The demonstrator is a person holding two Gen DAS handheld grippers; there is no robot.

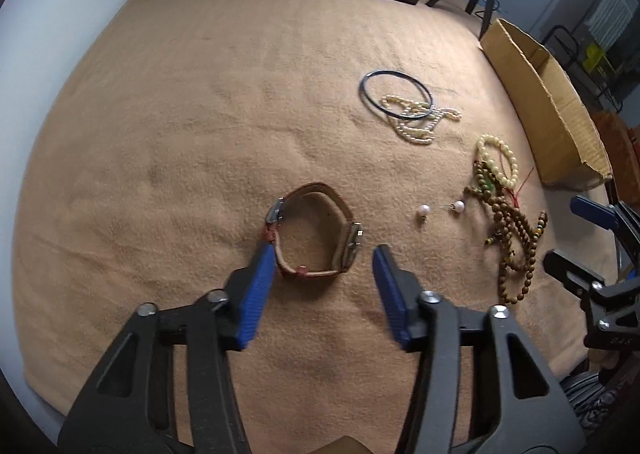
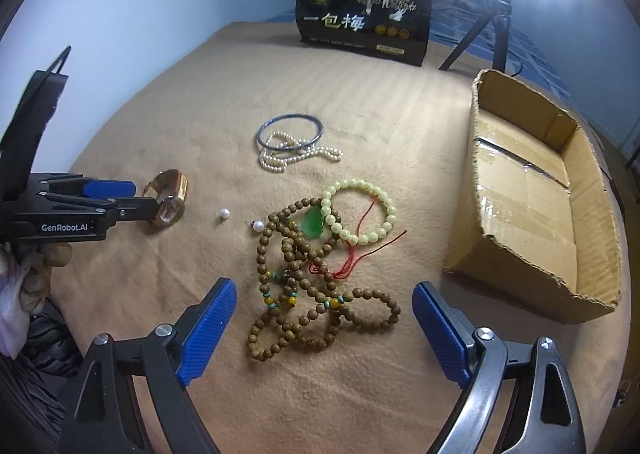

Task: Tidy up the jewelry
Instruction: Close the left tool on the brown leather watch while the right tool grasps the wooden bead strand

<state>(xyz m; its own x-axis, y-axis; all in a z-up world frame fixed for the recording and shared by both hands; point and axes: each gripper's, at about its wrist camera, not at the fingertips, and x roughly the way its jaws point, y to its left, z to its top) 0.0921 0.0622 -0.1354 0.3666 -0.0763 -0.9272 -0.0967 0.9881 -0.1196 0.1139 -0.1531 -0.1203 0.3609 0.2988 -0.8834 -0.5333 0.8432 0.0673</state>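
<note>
A brown-strapped watch [image 1: 314, 232] lies on the tan blanket between the tips of my open left gripper [image 1: 324, 258]; the left blue finger touches its strap. It also shows in the right wrist view [image 2: 170, 196], partly behind the left gripper [image 2: 120, 198]. My right gripper [image 2: 324, 294] is open and empty over a tangle of brown wooden beads [image 2: 304, 294]. A pale bead bracelet [image 2: 360, 210], a green pendant [image 2: 313, 225], two pearl earrings [image 2: 225, 214], a pearl necklace [image 2: 296, 154] and a dark bangle [image 2: 289, 131] lie beyond.
An open cardboard box [image 2: 528, 190] sits at the right of the blanket [image 2: 160, 294]. A black printed bag [image 2: 362, 28] stands at the far edge, with a tripod [image 2: 496, 26] and ring light behind. The right gripper shows at the left wrist view's edge [image 1: 592, 250].
</note>
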